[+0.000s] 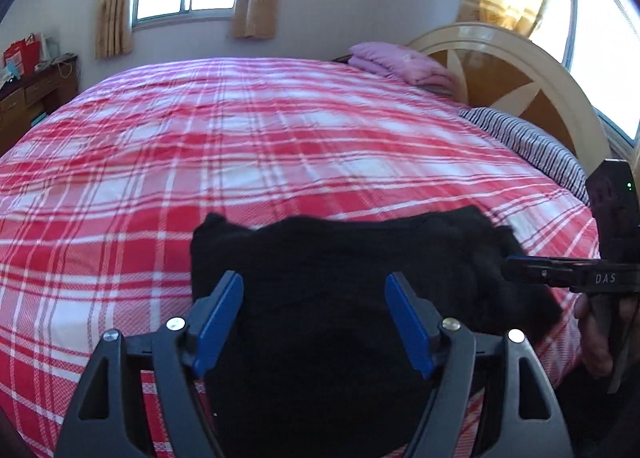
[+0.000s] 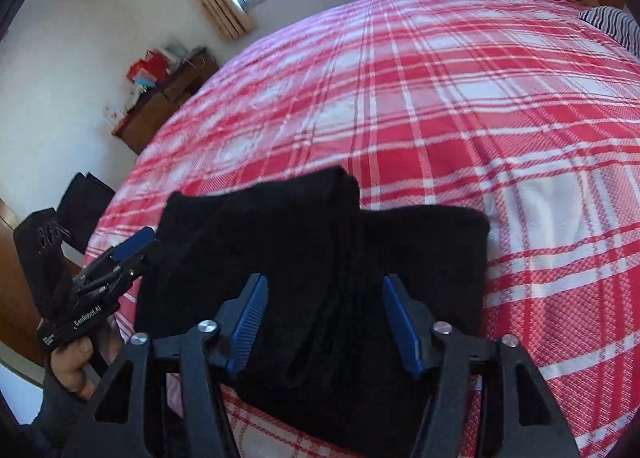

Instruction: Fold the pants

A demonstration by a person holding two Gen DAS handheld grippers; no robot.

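Observation:
Black pants lie folded in a thick bundle on the near edge of the bed; they also show in the right wrist view. My left gripper is open, its blue pads spread above the near part of the pants, holding nothing. My right gripper is open above the pants as well, empty. In the left wrist view the right gripper comes in from the right at the pants' right edge. In the right wrist view the left gripper sits at the pants' left edge.
The bed has a red and white plaid cover. A folded pink blanket and a striped pillow lie by the headboard. A wooden dresser with clutter stands by the far wall.

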